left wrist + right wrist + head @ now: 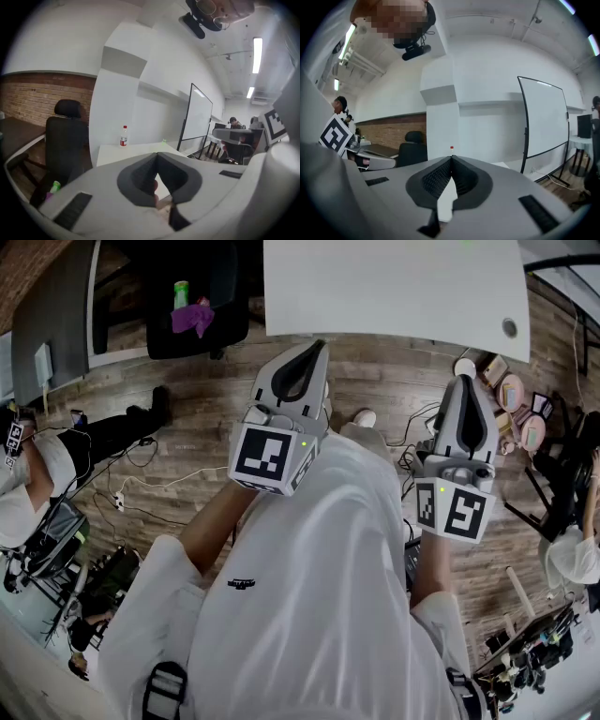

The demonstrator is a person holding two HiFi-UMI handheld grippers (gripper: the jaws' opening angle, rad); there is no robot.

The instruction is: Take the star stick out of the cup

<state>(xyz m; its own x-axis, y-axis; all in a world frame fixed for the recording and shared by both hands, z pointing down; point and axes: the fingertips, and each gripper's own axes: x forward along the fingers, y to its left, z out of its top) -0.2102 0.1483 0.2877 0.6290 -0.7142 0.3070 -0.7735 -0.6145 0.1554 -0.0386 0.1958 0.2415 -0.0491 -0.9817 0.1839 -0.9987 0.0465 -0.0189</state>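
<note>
No cup or star stick can be made out in any view. A tiny green speck (164, 140) sits on the white table (394, 287), too small to identify. I hold both grippers close to my chest, pointed toward that table and well short of it. The left gripper (314, 348) is shut, its dark pads meeting at the tips with nothing between them (157, 154). The right gripper (466, 381) is also shut and empty (451, 159).
A bottle with a red cap (123, 136) stands on the table. A black office chair (197, 296) carries a green bottle and purple cloth. Cables lie on the wooden floor (187, 418). A whiteboard (197, 117) stands to the right. People sit at both sides.
</note>
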